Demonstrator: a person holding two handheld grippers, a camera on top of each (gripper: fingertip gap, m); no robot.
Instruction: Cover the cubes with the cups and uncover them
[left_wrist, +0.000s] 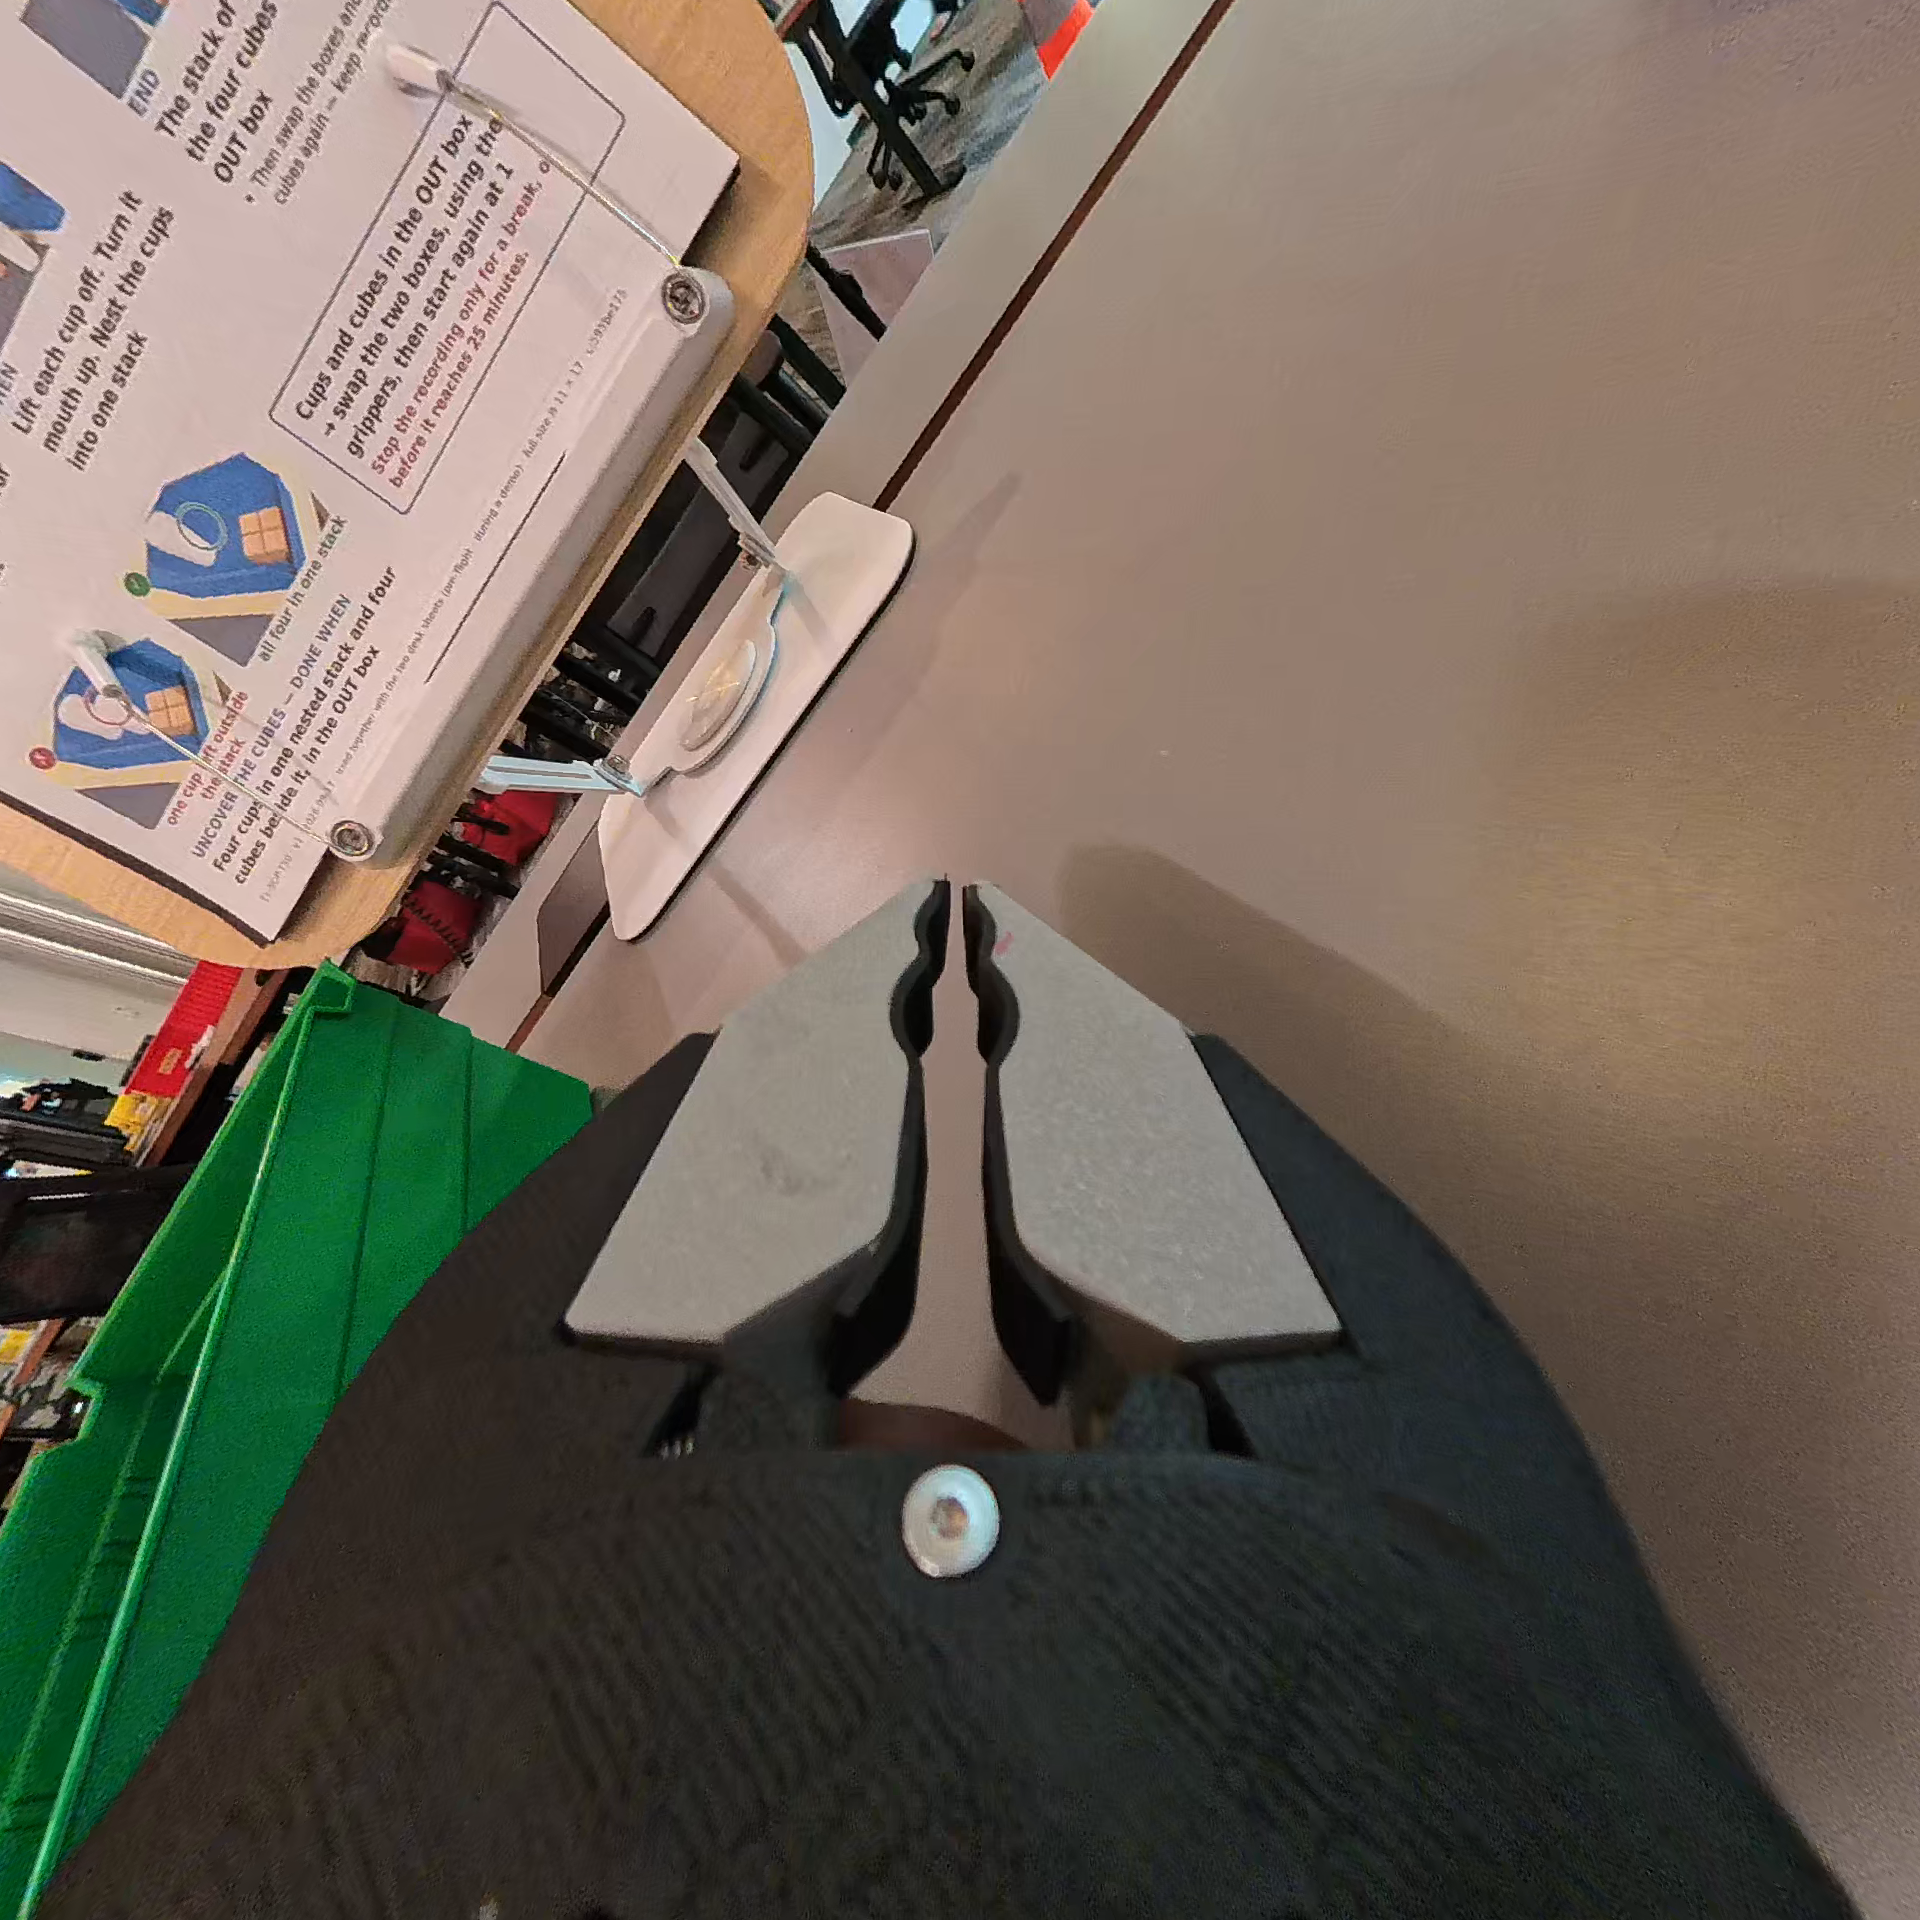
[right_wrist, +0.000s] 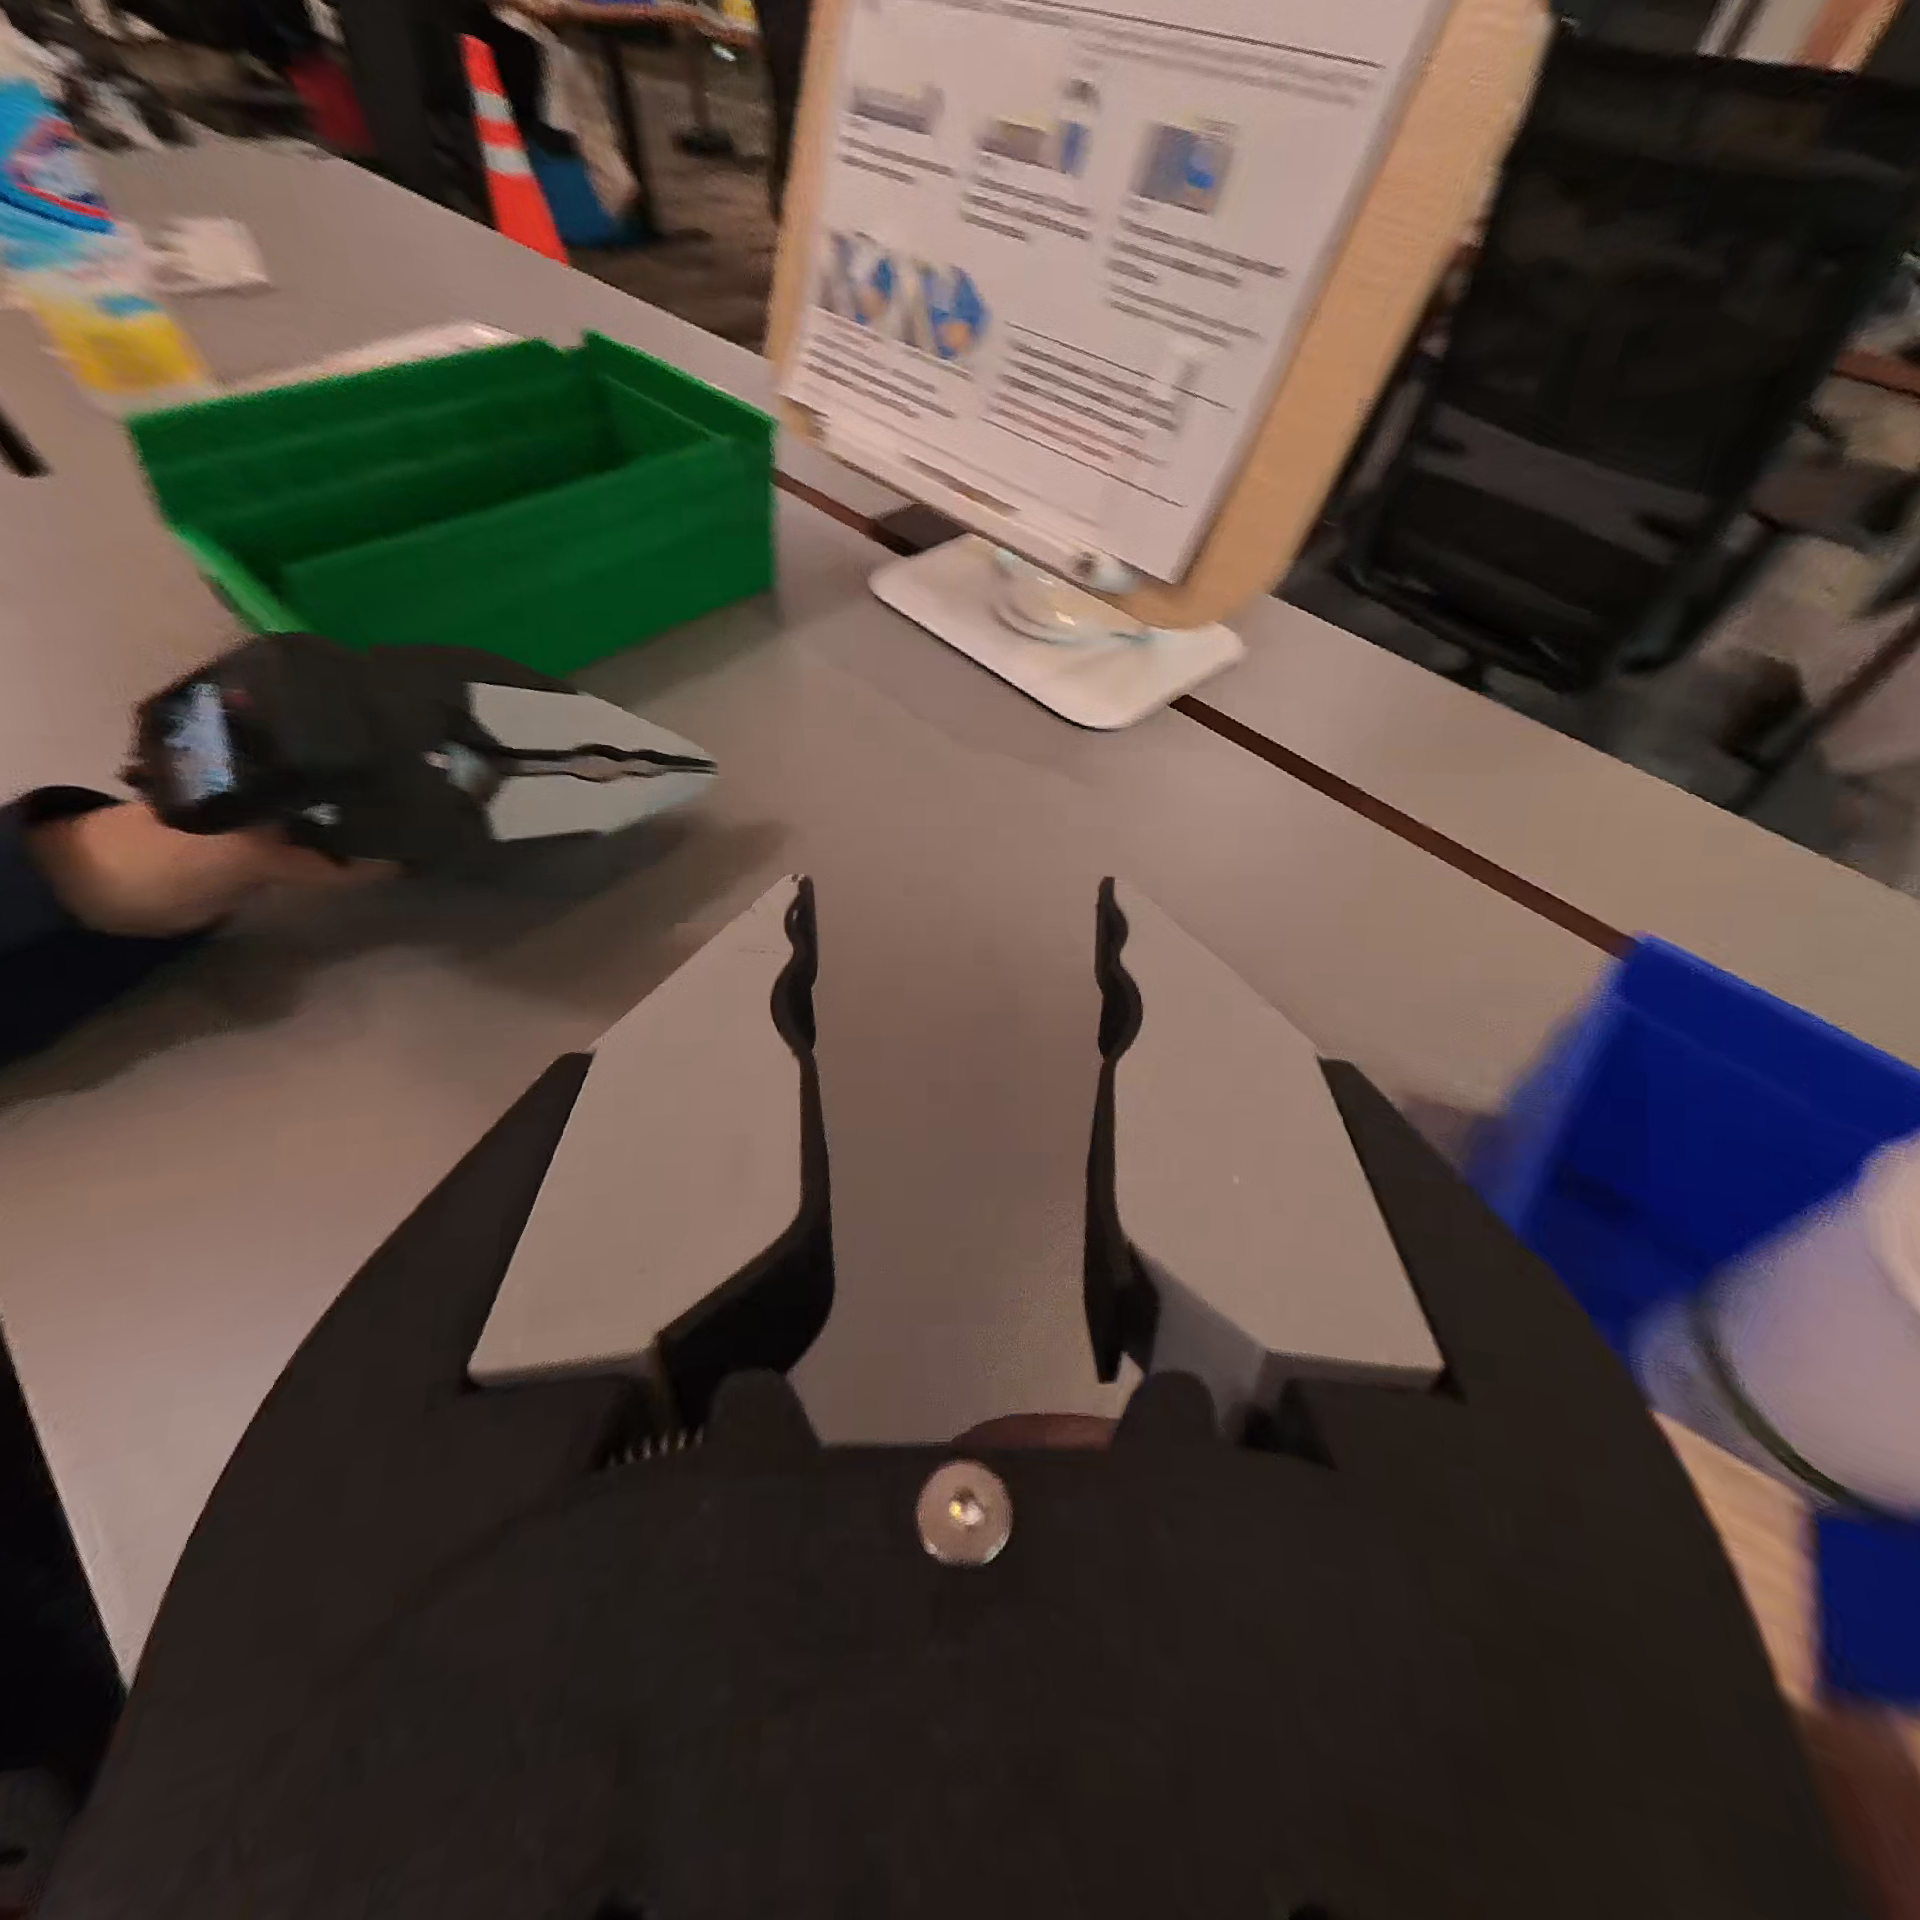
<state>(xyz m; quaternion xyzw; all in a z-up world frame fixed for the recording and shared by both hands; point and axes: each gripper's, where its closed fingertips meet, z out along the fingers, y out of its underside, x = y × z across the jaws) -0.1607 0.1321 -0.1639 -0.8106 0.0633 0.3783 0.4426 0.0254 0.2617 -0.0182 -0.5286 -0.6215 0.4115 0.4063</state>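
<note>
Left tongs: you had them closed, nothing between the pads, low over the grey table.
Right tongs: you held them apart, bare table between the fingers.
Cup: blurred white cup at a blue bin, right of your right tongs.
Cubes: couldn't tell where.
Green bin: ahead-left of right tongs, beside left tongs.

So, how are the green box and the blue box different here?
The green box stands far left beside the left gripper, fully visible and with nothing seen inside. The blue box sits at the right edge, blurred and cropped, with a white cup at it. Both rest on the grey table.
</note>
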